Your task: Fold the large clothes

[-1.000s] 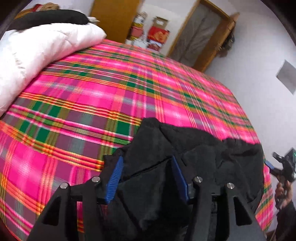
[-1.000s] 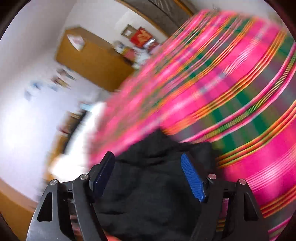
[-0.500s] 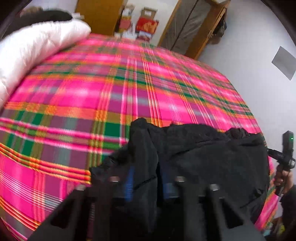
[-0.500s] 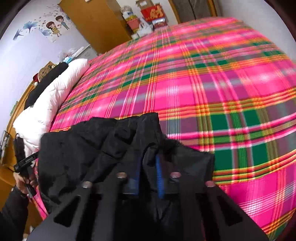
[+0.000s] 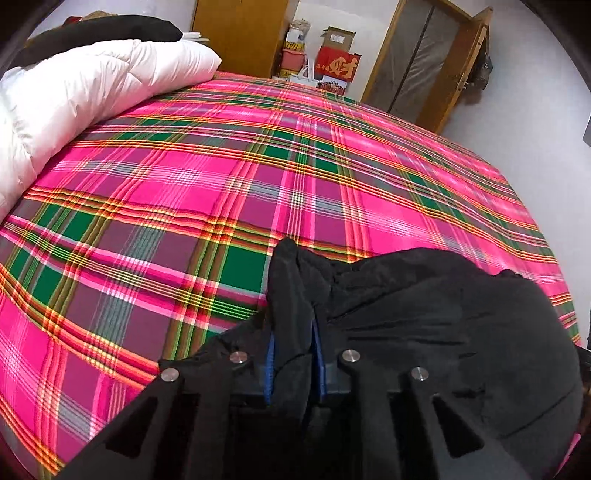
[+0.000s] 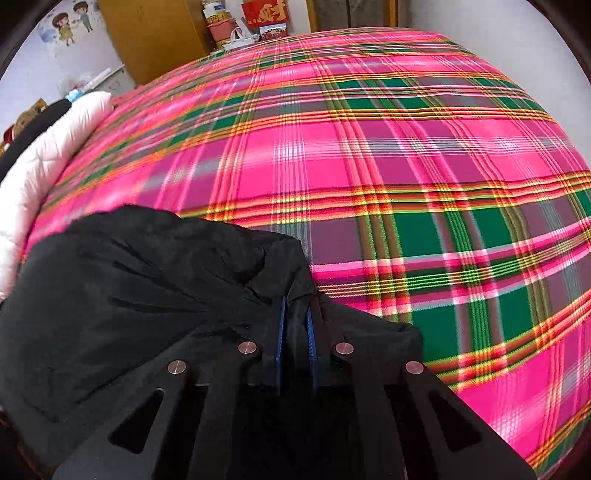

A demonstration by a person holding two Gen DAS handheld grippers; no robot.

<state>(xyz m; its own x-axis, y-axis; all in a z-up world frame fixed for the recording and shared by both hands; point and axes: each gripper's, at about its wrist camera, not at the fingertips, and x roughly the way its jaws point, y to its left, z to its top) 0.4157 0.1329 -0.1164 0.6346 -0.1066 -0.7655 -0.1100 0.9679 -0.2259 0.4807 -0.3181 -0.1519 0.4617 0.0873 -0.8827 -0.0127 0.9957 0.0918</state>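
Observation:
A large black garment lies bunched at the near edge of a bed with a pink, green and orange plaid cover. My left gripper is shut on a raised fold at the garment's left end. The garment spreads to the right of it. In the right wrist view the same black garment spreads to the left. My right gripper is shut on a fold at its right end, over the plaid cover.
A white quilt with a black item on top lies along the bed's left side; the quilt also shows in the right wrist view. Beyond the bed stand a wooden wardrobe, stacked boxes and a wooden door frame.
Both grippers were open around the black garment a second ago and have shut on folds of it. The garment now sits pinched and lifted slightly at both ends.

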